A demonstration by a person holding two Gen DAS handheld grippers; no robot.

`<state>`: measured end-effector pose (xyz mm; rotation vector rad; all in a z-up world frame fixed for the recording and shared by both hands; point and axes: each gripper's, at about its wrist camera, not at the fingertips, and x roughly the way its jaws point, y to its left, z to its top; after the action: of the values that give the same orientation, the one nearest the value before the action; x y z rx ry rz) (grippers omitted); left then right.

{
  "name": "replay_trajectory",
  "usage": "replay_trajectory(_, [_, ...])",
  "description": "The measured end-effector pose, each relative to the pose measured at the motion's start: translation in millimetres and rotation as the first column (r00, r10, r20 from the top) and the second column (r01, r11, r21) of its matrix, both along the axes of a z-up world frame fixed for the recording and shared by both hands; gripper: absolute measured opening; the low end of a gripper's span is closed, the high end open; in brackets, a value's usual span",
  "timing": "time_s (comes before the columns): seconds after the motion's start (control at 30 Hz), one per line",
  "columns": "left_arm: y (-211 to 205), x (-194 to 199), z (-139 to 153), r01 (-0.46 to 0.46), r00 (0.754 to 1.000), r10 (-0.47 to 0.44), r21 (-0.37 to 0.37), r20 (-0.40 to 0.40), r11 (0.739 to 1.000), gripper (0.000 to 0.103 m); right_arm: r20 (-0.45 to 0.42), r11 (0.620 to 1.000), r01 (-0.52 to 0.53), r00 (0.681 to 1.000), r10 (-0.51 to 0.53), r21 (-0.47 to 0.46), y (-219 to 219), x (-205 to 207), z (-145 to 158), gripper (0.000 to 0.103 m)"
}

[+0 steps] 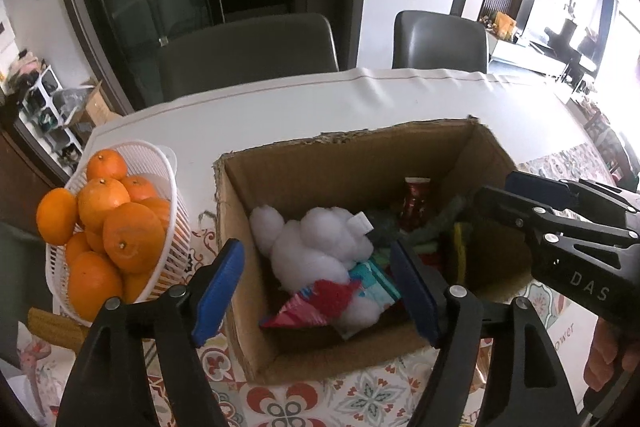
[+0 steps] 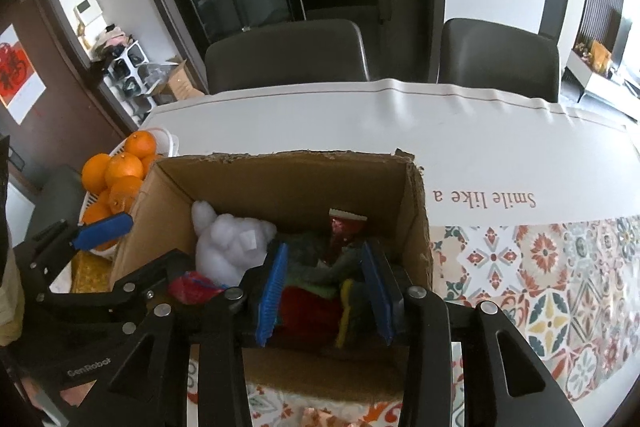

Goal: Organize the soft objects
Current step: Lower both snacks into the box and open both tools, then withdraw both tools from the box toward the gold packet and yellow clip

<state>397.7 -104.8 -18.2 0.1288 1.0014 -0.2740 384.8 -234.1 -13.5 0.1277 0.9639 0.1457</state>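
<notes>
An open cardboard box [image 1: 280,183] [image 2: 280,179] stands on the table and holds several soft things: a white fluffy toy [image 1: 316,247] [image 2: 228,247], a red and teal cloth [image 1: 340,299], a dark green knitted piece [image 2: 320,263], a red cloth [image 2: 308,307] and a yellow sponge [image 2: 346,307]. My left gripper [image 1: 320,291] is open and empty over the box's near left corner. My right gripper [image 2: 326,291] is open inside the box, its blue pads on either side of the green and red pieces. It shows at the right of the left wrist view [image 1: 560,227].
A white basket [image 1: 160,171] of oranges [image 1: 120,227] stands left of the box. A yellow cloth [image 1: 52,327] lies under the basket. The table has a patterned cloth [image 2: 540,287] and a white sheet [image 2: 400,123]. Two grey chairs [image 2: 288,51] stand behind.
</notes>
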Motion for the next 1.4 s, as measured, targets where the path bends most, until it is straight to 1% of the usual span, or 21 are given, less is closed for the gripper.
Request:
replay_trajectory(0.17, [0.2, -15.1, 8.6, 0.013, 1.000, -0.013, -0.010, 0.018, 1.000, 0.075, 0.020, 1.000, 0.009, 1.000, -0.009, -0.023, -0.3, -15.7, 10.8, 0.041])
replay_trajectory(0.27, [-0.6, -25.9, 15.0, 0.020, 0.999, -0.019, -0.014, 0.032, 1.000, 0.075, 0.034, 0.999, 0.016, 0.999, -0.015, -0.029, -2.4, -27.7, 17.7, 0.046])
replay_trajectory(0.43, [-3.1, -48.3, 23.4, 0.032, 0.998, -0.031, -0.013, 0.061, 0.999, 0.076, 0.060, 0.999, 0.031, 0.998, -0.029, -0.038, -6.5, -52.6, 26.9, 0.046])
replay_trajectory(0.73, [-10.8, -87.9, 31.5, 0.056, 0.993, -0.055, -0.001, 0.102, 0.998, 0.078, 0.077, 0.999, 0.042, 0.996, -0.039, -0.030, -13.6, -95.6, 30.1, 0.048])
replay_trajectory(0.97, [-16.3, -115.0, 28.3, 0.070, 0.992, -0.069, 0.000, 0.108, 0.998, 0.079, 0.086, 0.998, 0.050, 0.995, -0.048, -0.030, -20.1, -123.7, 29.5, 0.048])
replay_trajectory(1.1, [-19.4, -130.5, 23.6, 0.070, 0.992, -0.070, -0.001, 0.108, 0.998, 0.082, 0.086, 0.999, 0.046, 0.995, -0.044, -0.023, -22.9, -139.7, 24.4, 0.048])
replay_trajectory(1.23, [-24.5, -146.3, 15.8, 0.075, 0.992, -0.075, 0.005, 0.105, 0.997, 0.082, 0.091, 0.999, 0.037, 0.995, -0.035, -0.029, -25.7, -153.2, 17.7, 0.054])
replay_trajectory(1.3, [-28.0, -155.1, 9.9, 0.076, 0.992, -0.077, 0.014, 0.103, 0.997, 0.082, 0.096, 0.999, 0.028, 0.995, -0.025, -0.031, -27.3, -159.0, 13.8, 0.054])
replay_trajectory(1.4, [-32.1, -164.3, 2.4, 0.083, 0.993, -0.084, 0.009, 0.085, 0.996, 0.082, 0.094, 0.999, 0.016, 0.995, -0.013, -0.029, -30.7, -168.2, 6.2, 0.054])
